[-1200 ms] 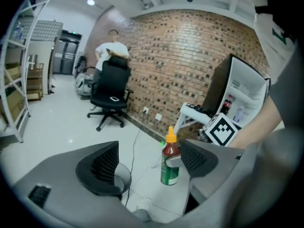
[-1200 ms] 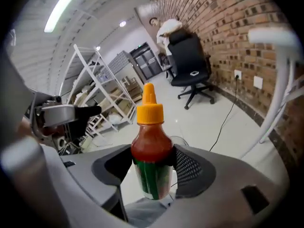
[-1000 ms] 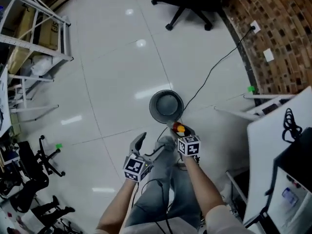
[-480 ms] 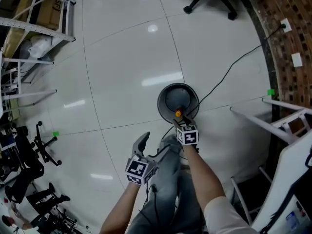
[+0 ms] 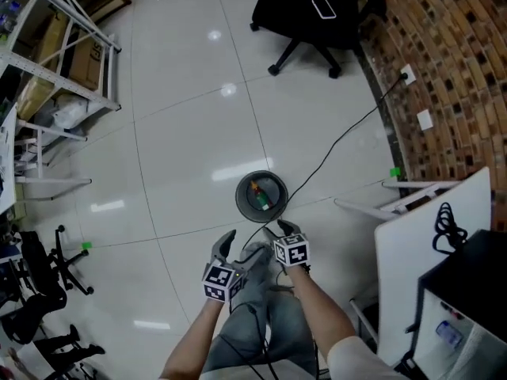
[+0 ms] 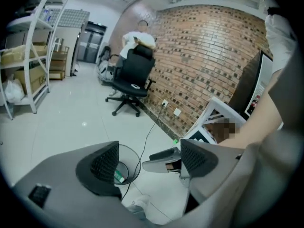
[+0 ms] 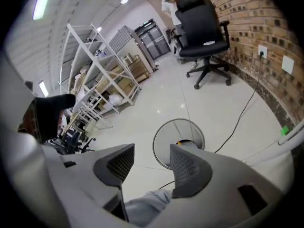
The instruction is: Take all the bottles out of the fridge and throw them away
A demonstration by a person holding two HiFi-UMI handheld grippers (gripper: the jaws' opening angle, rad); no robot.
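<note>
A round wire bin (image 5: 242,206) stands on the white tile floor just ahead of my hands. A bottle (image 5: 259,196) with a green label and an orange cap lies inside it. My right gripper (image 5: 280,228) hovers at the bin's near rim. Its jaws have just been closing, but they stand apart with nothing between them. In the right gripper view the bin (image 7: 166,141) and the orange cap (image 7: 181,142) show past the right gripper (image 7: 152,151). My left gripper (image 5: 242,244) is open and empty beside it. The left gripper (image 6: 149,148) also looks at the bin (image 6: 127,161).
A black cable (image 5: 333,153) runs from the bin to a socket on the brick wall (image 5: 444,70). A black office chair (image 5: 313,14) stands beyond. White shelving racks (image 5: 55,62) line the left. A white panel (image 5: 428,244) and dark fridge (image 5: 475,291) are at right.
The orange-capped bottle was in my right gripper over the bin. It now lies in the bin and the right jaws are empty. The left gripper stays open.
</note>
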